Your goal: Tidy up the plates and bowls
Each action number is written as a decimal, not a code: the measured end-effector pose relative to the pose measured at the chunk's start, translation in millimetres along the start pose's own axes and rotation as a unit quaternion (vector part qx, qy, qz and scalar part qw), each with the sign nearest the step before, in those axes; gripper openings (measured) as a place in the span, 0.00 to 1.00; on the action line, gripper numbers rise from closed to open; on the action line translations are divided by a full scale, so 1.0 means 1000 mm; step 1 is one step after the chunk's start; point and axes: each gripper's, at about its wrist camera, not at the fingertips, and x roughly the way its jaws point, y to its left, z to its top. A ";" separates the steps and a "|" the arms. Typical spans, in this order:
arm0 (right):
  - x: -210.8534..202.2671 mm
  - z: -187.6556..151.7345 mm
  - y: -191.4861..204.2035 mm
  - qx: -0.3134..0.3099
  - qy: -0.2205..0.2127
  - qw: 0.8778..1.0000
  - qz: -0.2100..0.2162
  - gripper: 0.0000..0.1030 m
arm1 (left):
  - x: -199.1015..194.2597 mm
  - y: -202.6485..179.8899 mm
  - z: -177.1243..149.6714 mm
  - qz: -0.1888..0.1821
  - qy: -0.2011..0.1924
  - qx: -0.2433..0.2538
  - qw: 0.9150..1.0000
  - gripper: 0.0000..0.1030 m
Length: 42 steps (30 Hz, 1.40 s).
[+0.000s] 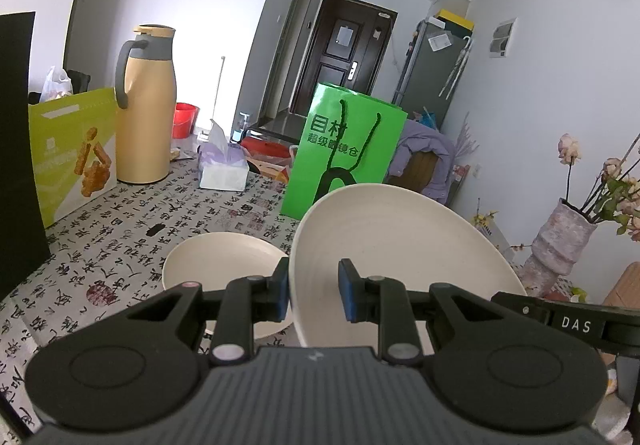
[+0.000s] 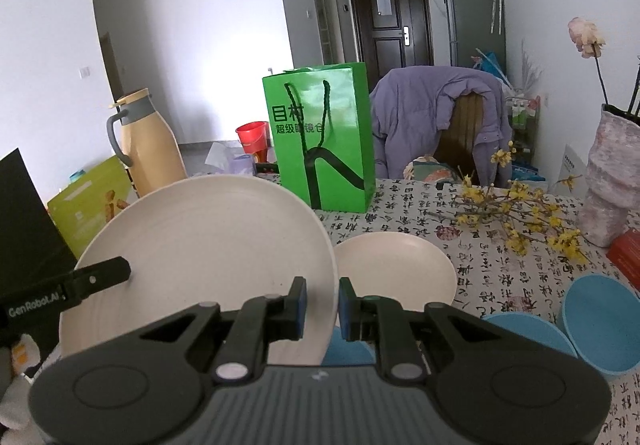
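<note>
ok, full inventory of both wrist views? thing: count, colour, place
plate: 1, cream, lifted and tilted, gripped at both rims
second plate: 1, cream, flat on table
bowls: 2 seen, blue, table's right side
bag: 1, green, behind plates
flask: 1, tan, far left
tissue box: 1, white, beside flask
vase: 1, pinkish, far right
left tool: shut on plate
right tool: shut on plate

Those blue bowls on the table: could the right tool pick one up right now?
Probably not yet. The right tool is shut on the rim of a raised cream plate, which the left tool also grips. The blue bowls lie close beside it, unobstructed, but it would have to put the plate down first.
</note>
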 end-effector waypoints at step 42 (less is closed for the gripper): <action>-0.080 -0.054 -0.009 0.012 -0.025 1.000 -0.011 0.16 | -0.067 -0.024 -0.045 -0.014 -0.010 0.014 1.000 0.24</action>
